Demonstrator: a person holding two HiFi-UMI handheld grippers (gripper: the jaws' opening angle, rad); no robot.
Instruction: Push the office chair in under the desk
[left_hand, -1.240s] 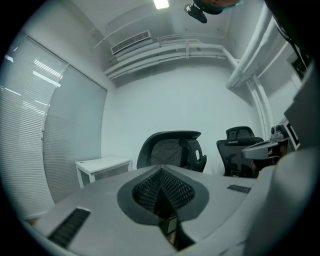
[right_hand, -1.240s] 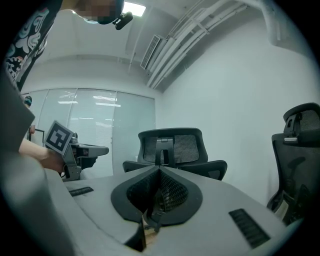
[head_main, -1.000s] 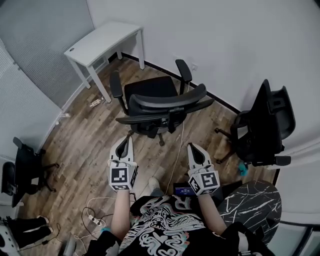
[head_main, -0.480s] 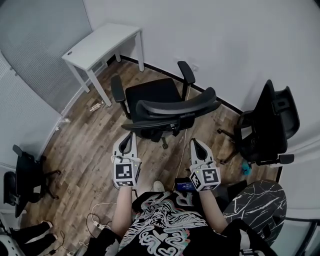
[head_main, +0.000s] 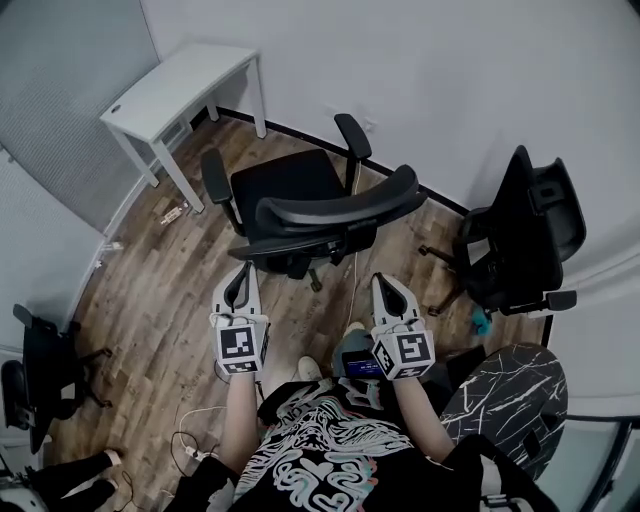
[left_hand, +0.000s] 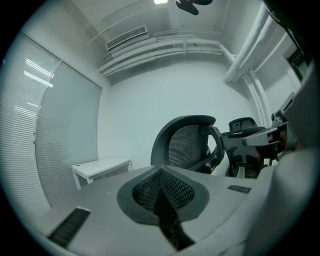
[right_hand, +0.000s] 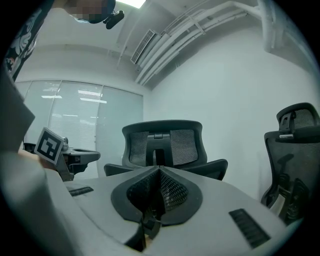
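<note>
The office chair (head_main: 295, 185) stands just right of the white bench (head_main: 185, 85), clear of it, backrest near, seat facing the far wall. Left gripper (head_main: 243, 278) and right gripper (head_main: 386, 288) hover behind the backrest, jaws closed on nothing.

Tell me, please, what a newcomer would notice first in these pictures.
A black office chair stands mid-floor, backrest toward the person, apart from the white desk in the far left corner. The left gripper and right gripper, both shut and empty, point at its backrest.
</note>
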